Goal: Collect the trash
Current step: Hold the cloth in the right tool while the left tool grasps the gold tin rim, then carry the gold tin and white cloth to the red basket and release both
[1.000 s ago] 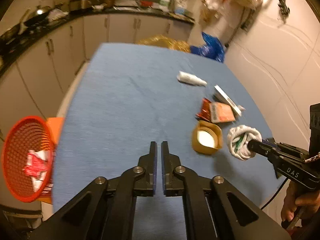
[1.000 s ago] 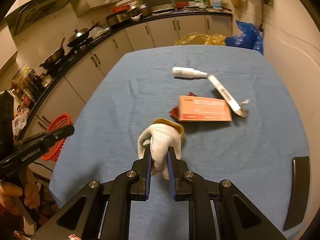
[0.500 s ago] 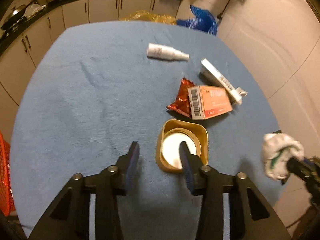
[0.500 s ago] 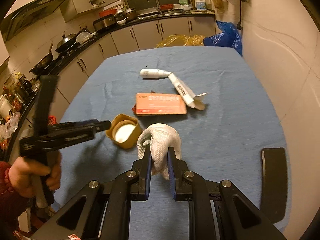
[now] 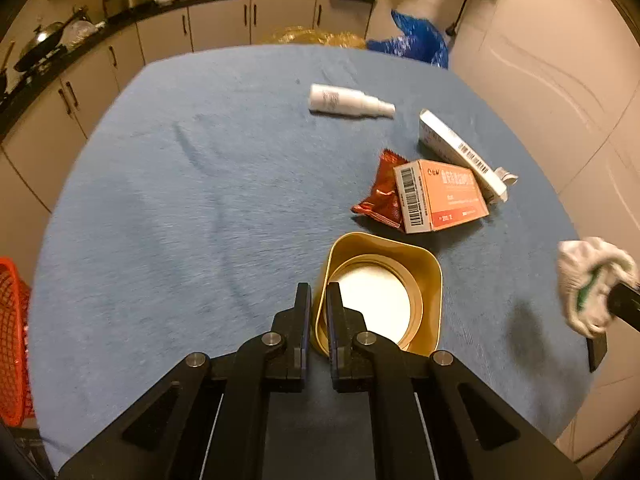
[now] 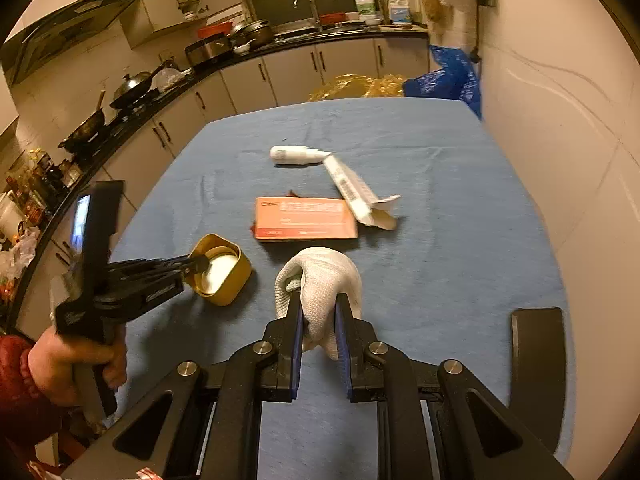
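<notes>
A square gold tin (image 5: 434,276) with a white inside stands on the blue tablecloth (image 5: 192,200). My left gripper (image 5: 318,300) is shut on the tin's near left wall, one finger inside and one outside; in the right wrist view the left gripper (image 6: 197,265) bites the tin (image 6: 230,286) at its rim. My right gripper (image 6: 318,306) is shut on a crumpled white glove (image 6: 324,280), held above the cloth; the left wrist view shows the glove (image 5: 588,276) at the far right. An orange box (image 5: 444,196), a red wrapper (image 5: 380,192), a long white box (image 5: 456,148) and a white bottle (image 5: 344,102) lie beyond.
A red mesh basket (image 5: 12,340) stands off the table's left edge. A flat black object (image 6: 536,360) lies near the table's right front corner. Blue bag (image 5: 416,44) and yellow bag sit behind the table. Kitchen counters run along the left and back. A hand (image 6: 76,364) holds the left gripper.
My left gripper swung right and down from the basket side to the gold tin, opened, then shut on its wall. The right gripper, still holding the glove, drifted slightly right.
</notes>
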The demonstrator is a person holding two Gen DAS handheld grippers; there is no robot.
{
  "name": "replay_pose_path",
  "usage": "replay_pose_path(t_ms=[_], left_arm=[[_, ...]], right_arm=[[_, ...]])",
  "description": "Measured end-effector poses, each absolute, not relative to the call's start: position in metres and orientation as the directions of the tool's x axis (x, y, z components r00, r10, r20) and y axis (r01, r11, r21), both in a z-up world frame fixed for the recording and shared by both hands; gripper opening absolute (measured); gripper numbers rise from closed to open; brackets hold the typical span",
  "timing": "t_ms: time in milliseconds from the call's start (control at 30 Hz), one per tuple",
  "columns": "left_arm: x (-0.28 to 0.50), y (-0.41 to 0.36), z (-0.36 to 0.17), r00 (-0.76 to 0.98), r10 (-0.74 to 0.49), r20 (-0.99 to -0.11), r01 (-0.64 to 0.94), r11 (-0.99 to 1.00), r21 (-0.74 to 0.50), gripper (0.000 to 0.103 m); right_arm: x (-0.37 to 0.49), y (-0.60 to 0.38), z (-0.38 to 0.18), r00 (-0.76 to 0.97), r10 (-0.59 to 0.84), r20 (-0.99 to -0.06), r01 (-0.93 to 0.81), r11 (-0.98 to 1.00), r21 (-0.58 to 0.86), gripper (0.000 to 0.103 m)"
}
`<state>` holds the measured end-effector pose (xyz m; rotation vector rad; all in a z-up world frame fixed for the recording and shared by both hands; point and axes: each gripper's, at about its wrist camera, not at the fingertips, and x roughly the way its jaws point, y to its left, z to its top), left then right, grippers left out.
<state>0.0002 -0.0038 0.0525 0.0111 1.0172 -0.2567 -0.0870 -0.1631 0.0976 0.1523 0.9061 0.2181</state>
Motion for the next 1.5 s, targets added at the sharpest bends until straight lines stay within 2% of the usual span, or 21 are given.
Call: replay_pose_path(t_ms=[467, 867, 1500], left_arm=[[-0.053, 0.096, 0.109, 0.622, -0.132, -0.772, 0.071, 0.991, -0.111, 0.007], [-0.077, 0.163, 0.113, 0.632, -0.067, -0.772, -0.028, 0.994, -0.109, 0.007], [-0.086, 0.231, 0.119, 0.649, -0.035, -0.76, -0.073, 0.991, -0.109, 0.007]], right_arm=[[-0.058, -0.067, 0.093, 0.538, 0.373, -0.756, -0.29, 0.924, 0.25, 0.016], [-0.059, 0.0, 0.089, 0.495, 0.42, -0.761, -0.371, 0.894, 0.252, 0.016], [-0.059, 0.066, 0.091, 0.477, 0.439, -0.761, -0.402, 0.879, 0.256, 0.016]])
